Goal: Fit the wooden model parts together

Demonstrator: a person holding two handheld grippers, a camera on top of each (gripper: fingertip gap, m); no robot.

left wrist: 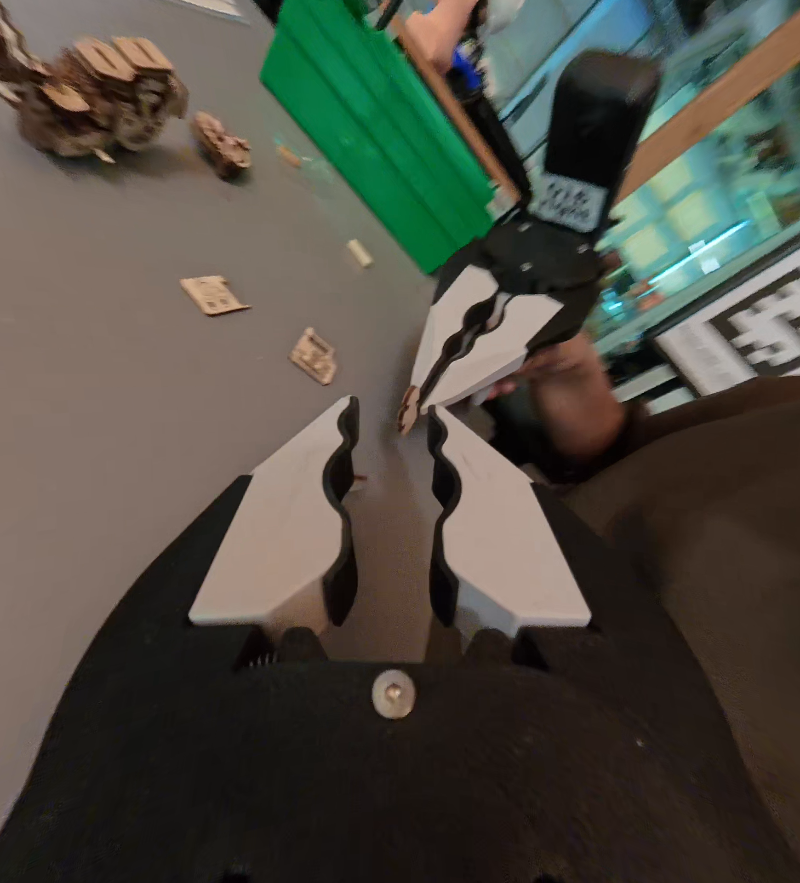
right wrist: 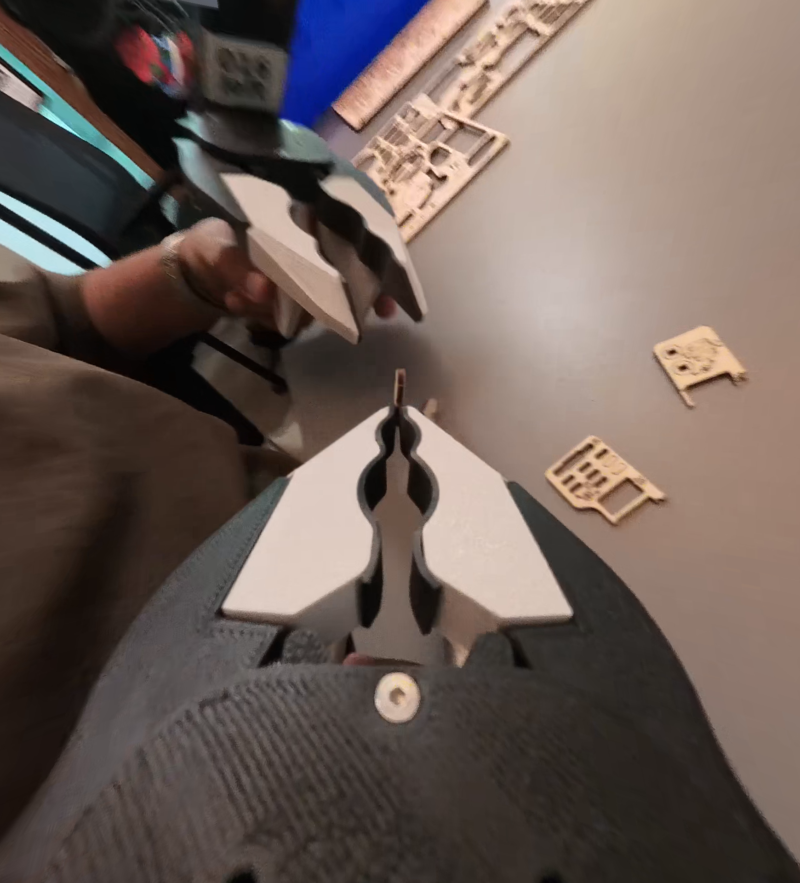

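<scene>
My right gripper (right wrist: 400,415) is shut on a small flat wooden part (right wrist: 400,382) that sticks out edge-on past its tips. In the left wrist view the right gripper (left wrist: 421,399) comes in from the upper right and holds that part (left wrist: 407,411) just ahead of my left gripper (left wrist: 391,418), between its tips. My left gripper is open and empty above the grey table (left wrist: 102,382). It also shows in the right wrist view (right wrist: 386,325), open, just beyond the part. A partly built wooden model (left wrist: 97,100) stands at the far left.
A small wooden sub-assembly (left wrist: 221,143), two flat wooden parts (left wrist: 214,295) (left wrist: 314,356) and a pale peg (left wrist: 360,253) lie on the table. A green bin (left wrist: 374,129) stands behind. Cut-out wooden sheets (right wrist: 426,167) and two loose parts (right wrist: 699,363) (right wrist: 603,478) lie to the right. Less than 4 cm separates the two grippers' tips. The partly built wooden model (left wrist: 97,100) is about equally far from each gripper, around 20 cm.
</scene>
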